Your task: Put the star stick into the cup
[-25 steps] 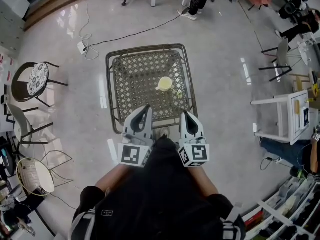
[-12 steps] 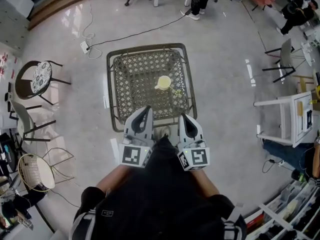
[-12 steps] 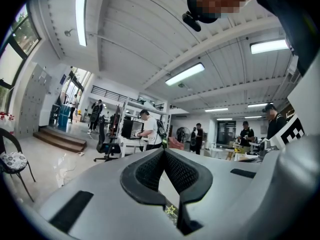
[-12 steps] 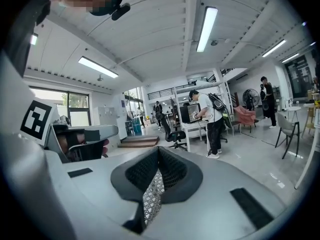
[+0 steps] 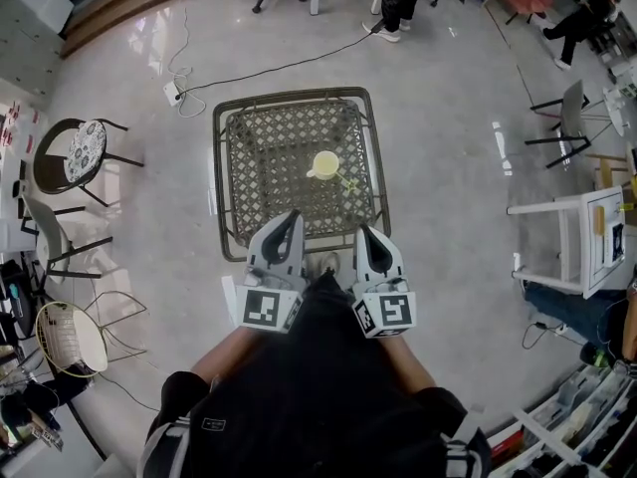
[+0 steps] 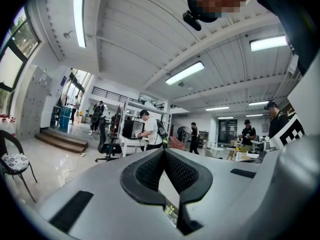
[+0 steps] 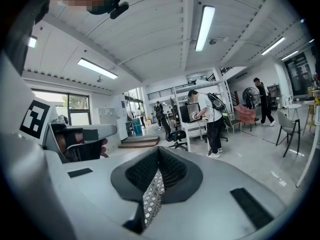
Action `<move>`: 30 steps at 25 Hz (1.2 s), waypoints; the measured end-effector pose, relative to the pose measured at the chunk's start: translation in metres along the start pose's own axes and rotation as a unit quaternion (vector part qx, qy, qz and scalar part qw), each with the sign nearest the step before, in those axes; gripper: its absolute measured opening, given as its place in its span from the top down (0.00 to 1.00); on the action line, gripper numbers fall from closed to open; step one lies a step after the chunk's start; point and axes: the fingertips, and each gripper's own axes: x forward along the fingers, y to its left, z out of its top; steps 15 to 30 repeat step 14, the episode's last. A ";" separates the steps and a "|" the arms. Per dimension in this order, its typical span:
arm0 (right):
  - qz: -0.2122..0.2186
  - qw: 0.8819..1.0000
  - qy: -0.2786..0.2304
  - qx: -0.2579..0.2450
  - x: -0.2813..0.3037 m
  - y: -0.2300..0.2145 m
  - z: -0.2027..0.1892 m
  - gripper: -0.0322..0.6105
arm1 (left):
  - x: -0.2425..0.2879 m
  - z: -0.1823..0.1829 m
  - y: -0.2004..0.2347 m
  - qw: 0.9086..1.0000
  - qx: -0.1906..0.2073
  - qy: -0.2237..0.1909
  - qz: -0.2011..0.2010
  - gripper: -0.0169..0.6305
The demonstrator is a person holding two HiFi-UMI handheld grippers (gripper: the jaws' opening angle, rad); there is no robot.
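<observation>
We hold both grippers close to the body, short of the near edge of the table (image 5: 257, 172). The left gripper (image 5: 288, 217) has its jaws pressed together at the tips, with nothing between them. The right gripper (image 5: 365, 230) is in the same state, closed and empty. Each gripper view confirms this: the jaws meet at the far end and leave only a narrow slit lower down.

The stick (image 5: 347, 180) lies flat on the table, ahead of both grippers and slightly to the right of centre. Its long axis appears to run diagonally, from just beside the cup (image 5: 325, 164) toward the near right. We judge the right gripper to be nearer to it, with a straighter line of approach. The cup stands upright just beyond and left of the stick, near the middle of the table.

Limits of view:
- In the head view the stick is a thin, pale line. We cannot tell which end carries the star, or whether the stick touches the cup.
- Through the slit of the left gripper, a small pale star shape shows. It is probably the stick, but it is too small to confirm.
- Through the slit of the right gripper, only table lattice shows.
- Neither gripper view shows the cup.
</observation>
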 end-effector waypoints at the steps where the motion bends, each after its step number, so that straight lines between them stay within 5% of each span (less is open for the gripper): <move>1: 0.000 1.000 0.001 0.000 0.000 -0.001 0.000 0.93 | 0.002 0.003 -0.001 1.000 -0.005 -0.004 0.001 0.95; 30: 0.000 1.000 0.000 -0.002 -0.001 -0.006 0.000 0.93 | 0.004 0.007 -0.006 1.000 -0.005 -0.006 0.004 0.95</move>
